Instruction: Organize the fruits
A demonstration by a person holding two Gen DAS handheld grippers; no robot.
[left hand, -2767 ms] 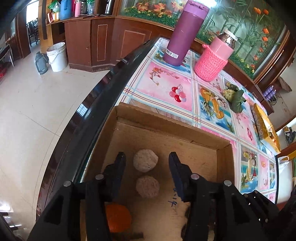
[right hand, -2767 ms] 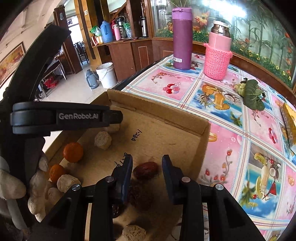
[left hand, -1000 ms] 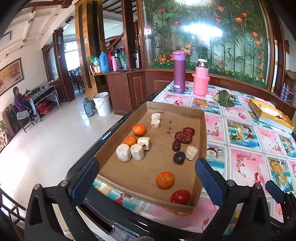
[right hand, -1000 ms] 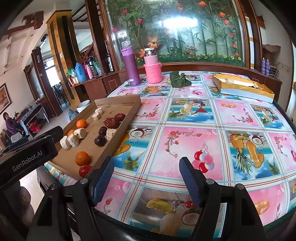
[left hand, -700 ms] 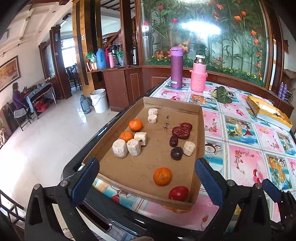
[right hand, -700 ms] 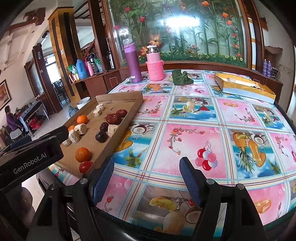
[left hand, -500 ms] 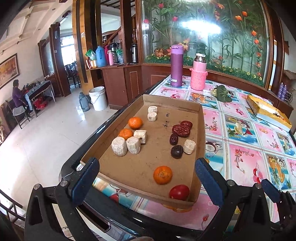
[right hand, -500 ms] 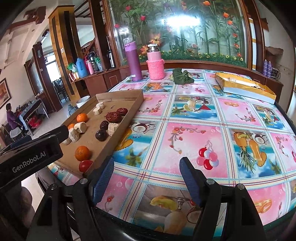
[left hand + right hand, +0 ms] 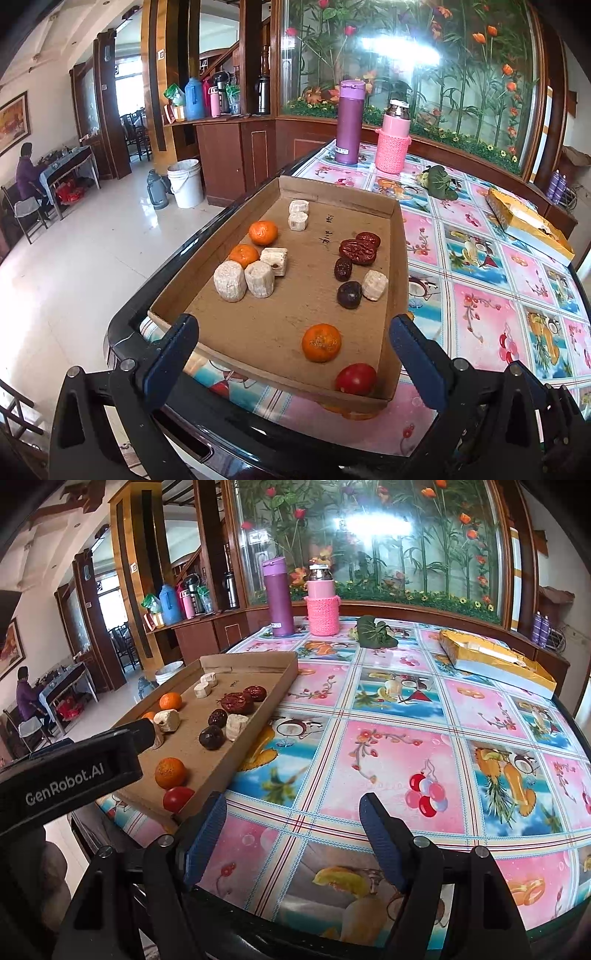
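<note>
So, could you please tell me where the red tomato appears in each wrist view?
Left wrist: the red tomato lies bottom centre-right, in the cardboard tray's nearest corner.
Right wrist: the red tomato lies lower left, in that same corner.
Shared landmark: the purple flask stands beyond the tray.

Matt cardboard tray, glossy tablecloth

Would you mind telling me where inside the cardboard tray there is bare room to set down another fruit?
The cardboard tray has a bare strip down its middle, between the pale chunks on the left and the red dates on the right. The near-left floor, left of the lone orange, is bare too. Both side clusters are crowded.
</note>
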